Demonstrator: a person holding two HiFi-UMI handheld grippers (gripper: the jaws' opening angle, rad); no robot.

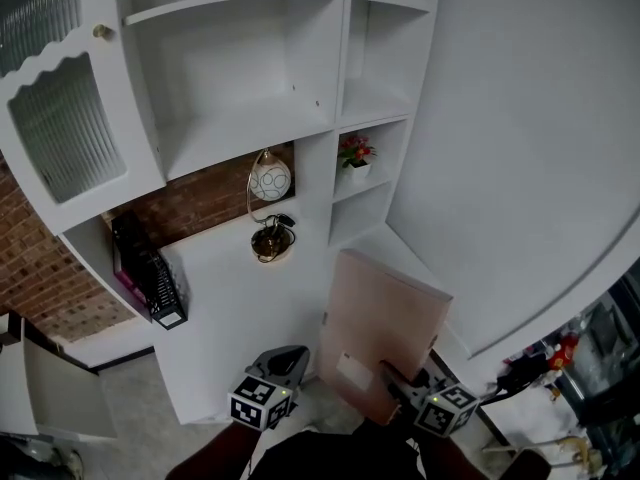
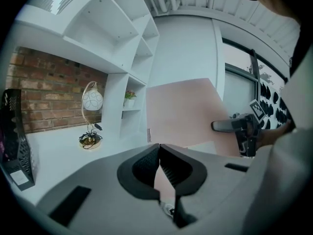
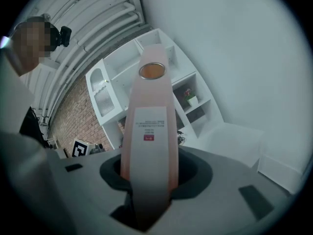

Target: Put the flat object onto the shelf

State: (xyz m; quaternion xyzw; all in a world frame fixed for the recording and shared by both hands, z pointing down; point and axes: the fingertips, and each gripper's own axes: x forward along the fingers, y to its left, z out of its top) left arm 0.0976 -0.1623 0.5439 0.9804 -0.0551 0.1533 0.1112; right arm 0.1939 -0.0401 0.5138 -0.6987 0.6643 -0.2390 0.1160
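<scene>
Your right tool (image 1: 398, 383) is clenched on the flat object (image 1: 385, 323), a pale pink box with a white label. It grips the box only at its near, lower edge. The rest of the box stands up and away from the jaws, in the air in front of the shelf unit and touching nothing. Your left tool (image 2: 159, 168) is closed with its pads meeting at the tips, and it holds nothing.

The main risk is the box pivoting. So much of it reaches past that one small grip that a quick swing or a bump could twist it between the pads or pull it free.

The far edge leads the way, and you see it poorly from above. It could catch the front lip of the wide shelf (image 1: 240, 128) or the upright divider beside it, and that would lever the box out of the jaws.

If you go low, you could sweep the lamp (image 1: 270, 213) standing on the bench (image 1: 230, 298). The black organiser (image 1: 150, 273) further left looks less exposed.

The narrow compartments on the right, one holding the small plant (image 1: 355, 153), look too tight for the box, so aiming there could jam it or topple the plant.

If you let go before the box lies fully on the board, it may slide off the edge.
</scene>
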